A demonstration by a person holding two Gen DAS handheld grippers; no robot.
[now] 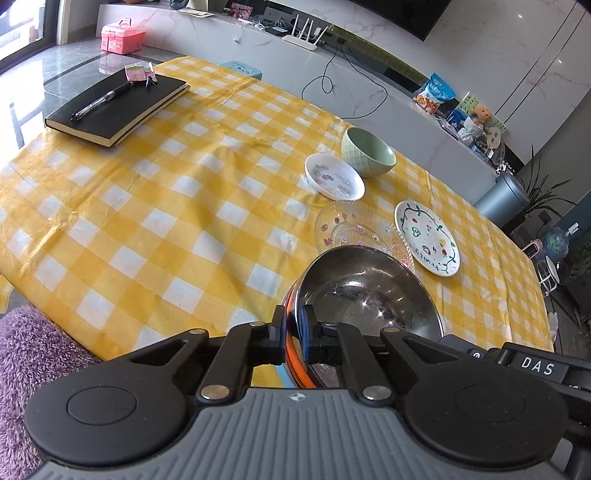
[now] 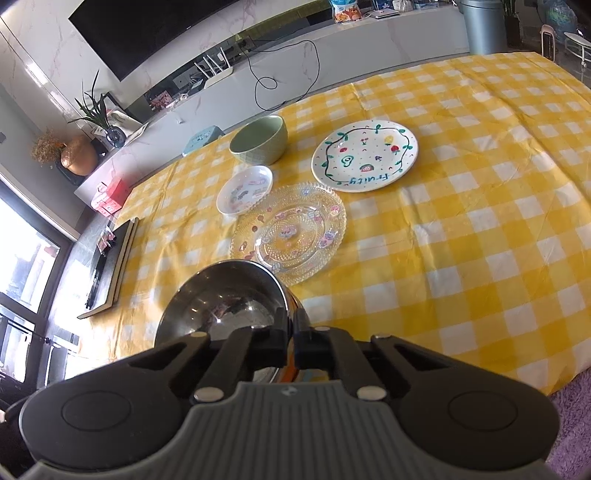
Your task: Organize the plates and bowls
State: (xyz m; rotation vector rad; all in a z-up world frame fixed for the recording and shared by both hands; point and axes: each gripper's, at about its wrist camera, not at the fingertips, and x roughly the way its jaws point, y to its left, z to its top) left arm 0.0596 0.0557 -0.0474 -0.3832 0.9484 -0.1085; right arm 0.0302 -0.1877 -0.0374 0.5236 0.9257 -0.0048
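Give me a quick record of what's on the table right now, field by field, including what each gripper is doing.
surface: table under a yellow checked cloth
left gripper: shut on the rim of the steel bowl
right gripper: shut on the opposite rim of the steel bowl
green bowl: upright, far side
small white dish: beside the green bowl
glass plate: just beyond the steel bowl
fruit-pattern plate: lying alone
black notebook: pen on top

marble wall (image 1: 517, 48), wall television (image 2: 147, 33), bright window (image 2: 22, 251)
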